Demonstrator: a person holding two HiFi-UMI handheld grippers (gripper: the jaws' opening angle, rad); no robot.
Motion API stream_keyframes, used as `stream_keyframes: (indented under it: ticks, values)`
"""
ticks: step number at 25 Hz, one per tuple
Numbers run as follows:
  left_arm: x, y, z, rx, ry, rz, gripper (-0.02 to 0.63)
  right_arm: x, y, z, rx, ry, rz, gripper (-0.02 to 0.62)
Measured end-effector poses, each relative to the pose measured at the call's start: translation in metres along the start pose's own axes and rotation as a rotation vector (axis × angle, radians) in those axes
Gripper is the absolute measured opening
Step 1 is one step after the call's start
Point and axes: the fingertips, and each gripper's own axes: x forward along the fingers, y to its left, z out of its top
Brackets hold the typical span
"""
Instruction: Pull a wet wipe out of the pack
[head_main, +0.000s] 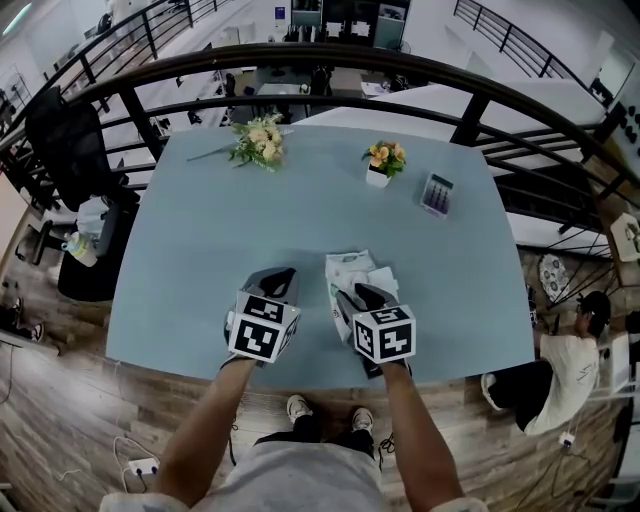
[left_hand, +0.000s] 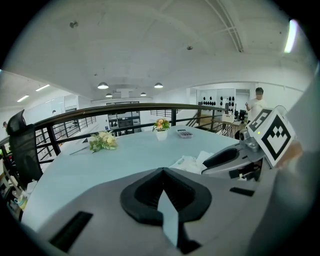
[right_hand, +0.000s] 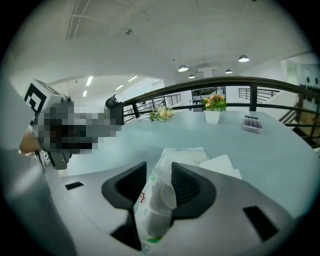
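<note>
Pale blue table (head_main: 200, 230) sits by a curved black railing (head_main: 380, 60), wood floor (head_main: 60, 420) below, black chair (head_main: 60, 140) left, round ceiling lights (left_hand: 103, 86) glowing.

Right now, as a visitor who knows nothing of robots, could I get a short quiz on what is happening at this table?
1. True or false: the left gripper holds the pack.
2. What sits between the jaws of the right gripper? A) a bouquet B) the pack C) nothing
3. Fill in: the white pot stands on the far part of the ___.

Key
1. False: its jaws are together with nothing between them.
2. B: the jaws press on the pack from both sides.
3. Table.
</note>
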Motion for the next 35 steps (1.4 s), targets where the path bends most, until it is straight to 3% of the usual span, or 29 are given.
stream_keyframes:
  ticks: [10, 25, 26, 35]
  values:
    - [0.0036, 0.0016, 0.0022, 0.008, -0.005, -0.016, -0.003, 0.0005, -0.0046, -0.0055, 0.019, 0.011, -0.026, 0.075]
    - [-0.0003, 0.0013, 0.0006, 0.011, -0.005, -0.017, -0.003, -0.0035, -0.0046, -0.0035, 0.001, -0.001, -0.052, 0.047]
    - [-0.0011, 0.0020, 0.0007, 0.010, -0.006, -0.014, -0.003, -0.0042, -0.0059, -0.0032, -0.001, -0.003, -0.058, 0.005]
    - [-0.0026, -0.0026, 0.0021, 0.017, -0.009, -0.012, -0.003, -0.0074, -0.0083, -0.0032, -0.009, 0.003, -0.057, 0.005]
